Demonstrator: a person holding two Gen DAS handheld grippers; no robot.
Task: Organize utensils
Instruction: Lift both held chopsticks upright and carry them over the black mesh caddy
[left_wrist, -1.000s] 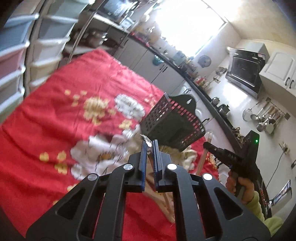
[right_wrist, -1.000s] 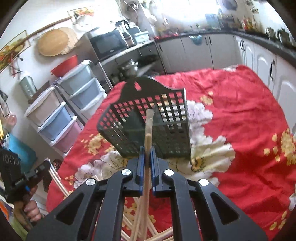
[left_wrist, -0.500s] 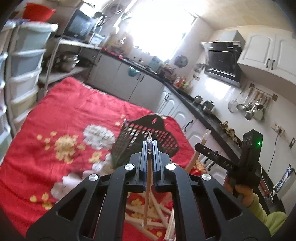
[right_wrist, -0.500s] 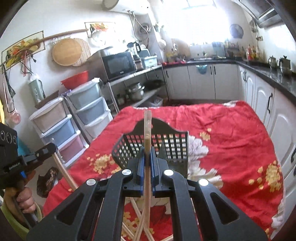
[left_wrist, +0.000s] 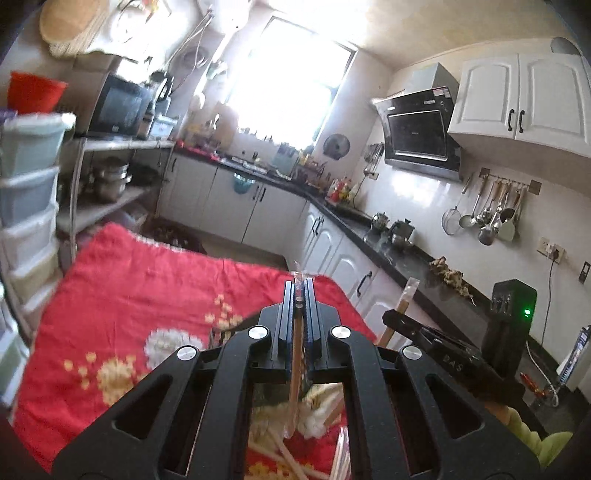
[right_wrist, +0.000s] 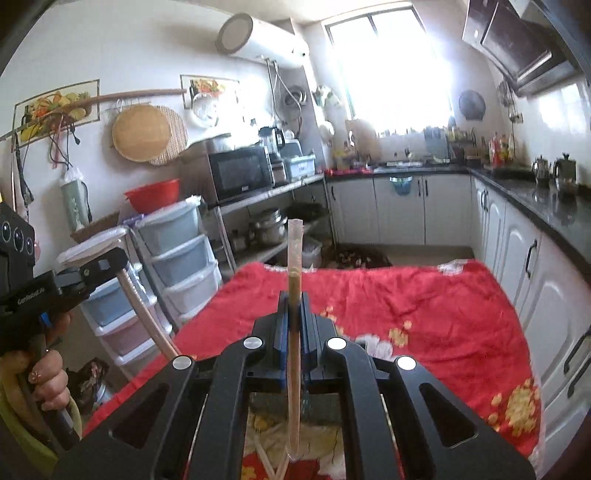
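Note:
In the left wrist view my left gripper (left_wrist: 298, 290) is shut on a plastic-wrapped pair of wooden chopsticks (left_wrist: 295, 369), held upright over the red flowered cloth (left_wrist: 129, 295). In the right wrist view my right gripper (right_wrist: 294, 301) is shut on another wrapped pair of chopsticks (right_wrist: 294, 251), which sticks up well past the fingertips. Each view also catches the other gripper: the right gripper (left_wrist: 393, 318) with its chopsticks (left_wrist: 408, 291), and the left gripper (right_wrist: 110, 264) with its chopsticks (right_wrist: 147, 317). Loose chopsticks (left_wrist: 280, 448) lie on the cloth below. The black mesh basket is almost wholly hidden under the grippers.
Stacked plastic drawers (right_wrist: 177, 258) and a metal shelf rack (right_wrist: 273, 192) stand left of the table. White cabinets under a dark counter (right_wrist: 535, 221) run along the right side and the far wall. A person's hand (right_wrist: 48, 380) holds the left gripper's handle.
Both grippers have risen and tilted upward, each still holding its chopsticks. The black basket has dropped out of sight beneath them, and the kitchen walls now fill the views.

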